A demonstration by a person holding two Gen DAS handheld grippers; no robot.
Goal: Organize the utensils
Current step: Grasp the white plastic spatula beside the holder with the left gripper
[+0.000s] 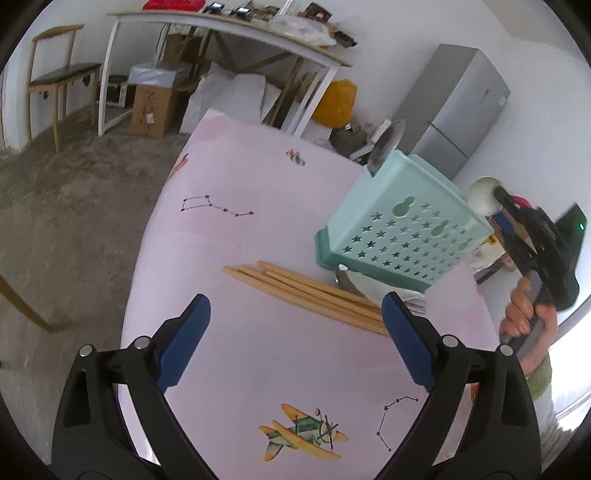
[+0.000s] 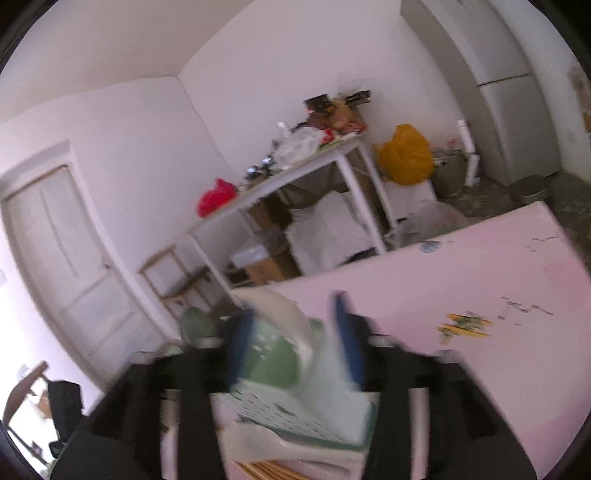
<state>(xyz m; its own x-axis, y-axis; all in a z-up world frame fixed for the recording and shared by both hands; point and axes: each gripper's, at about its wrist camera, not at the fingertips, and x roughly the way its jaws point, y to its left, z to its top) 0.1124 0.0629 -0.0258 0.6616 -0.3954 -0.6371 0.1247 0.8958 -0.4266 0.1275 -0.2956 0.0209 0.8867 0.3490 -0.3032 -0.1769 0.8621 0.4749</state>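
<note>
A mint-green utensil holder (image 1: 399, 229) with star holes stands on the pink table (image 1: 258, 221), a metal utensil (image 1: 386, 147) sticking out of it. Several wooden chopsticks (image 1: 306, 291) lie in front of it, with a metal spoon (image 1: 343, 280) partly hidden behind. My left gripper (image 1: 295, 336) is open and empty just above the chopsticks. My right gripper (image 1: 491, 203) is shut on a white spoon (image 1: 482, 199) above the holder's right rim. In the blurred right wrist view the white spoon (image 2: 291, 325) sits between the blue fingers (image 2: 347, 336) over the holder (image 2: 295, 410).
The pink tablecloth carries a plane print (image 1: 303, 432) near the front. Beyond the table stand a white shelf table (image 1: 229, 29), cardboard boxes (image 1: 151, 103), a wooden chair (image 1: 55, 81), a yellow bag (image 1: 336, 103) and a grey fridge (image 1: 454, 107).
</note>
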